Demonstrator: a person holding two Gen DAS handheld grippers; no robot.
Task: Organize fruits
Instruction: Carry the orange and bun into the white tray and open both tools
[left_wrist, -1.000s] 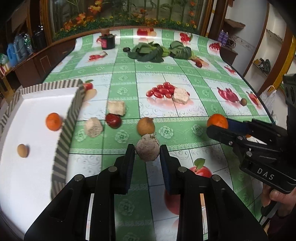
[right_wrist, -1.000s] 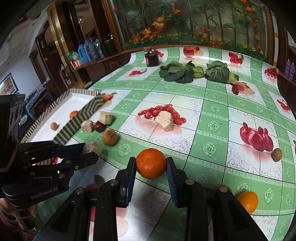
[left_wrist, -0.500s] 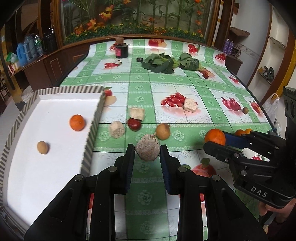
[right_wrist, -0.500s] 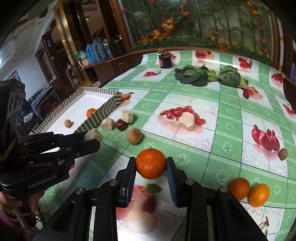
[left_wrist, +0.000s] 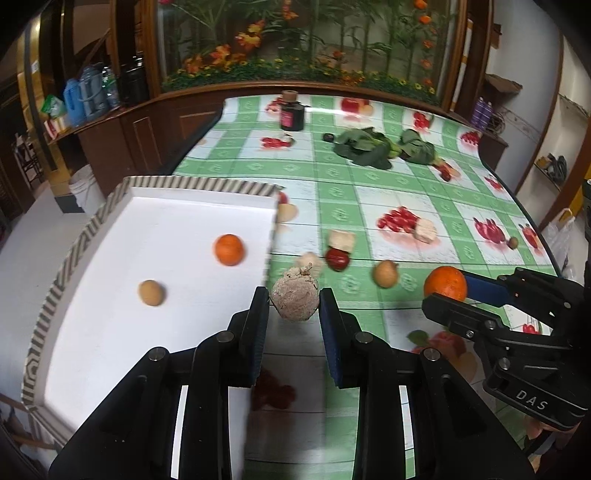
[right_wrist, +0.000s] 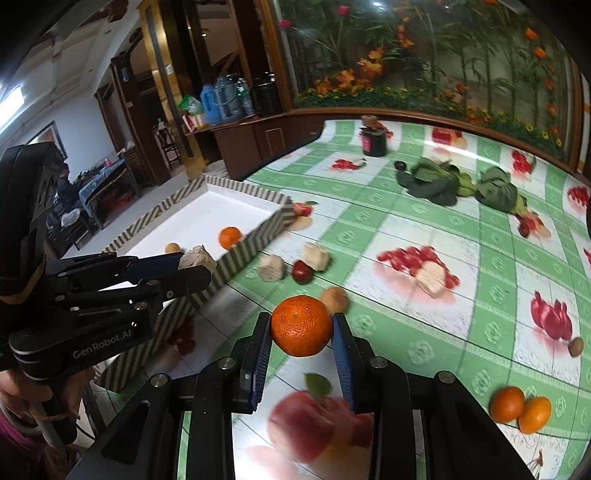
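My left gripper (left_wrist: 294, 306) is shut on a rough beige-brown fruit (left_wrist: 294, 300), held in the air just right of the white tray (left_wrist: 110, 332). The tray has a striped rim and holds an orange (left_wrist: 229, 249) and a small tan fruit (left_wrist: 150, 292). My right gripper (right_wrist: 302, 328) is shut on an orange (right_wrist: 301, 325) above the green tablecloth; it also shows in the left wrist view (left_wrist: 448, 291). On the cloth lie a dark red fruit (left_wrist: 337, 258), a tan round fruit (left_wrist: 385, 273) and pale blocks (left_wrist: 341, 239).
Two more oranges (right_wrist: 519, 408) lie near the front right of the table. A small brown fruit (right_wrist: 575, 346) sits at the right. Leafy greens (right_wrist: 458, 182) and a dark jar (right_wrist: 373, 140) stand at the back. A person's hand (right_wrist: 22, 391) grips the left handle.
Both grippers have lifted and shifted left toward the tray, each keeping its fruit. The tray now fills more of the left wrist view.
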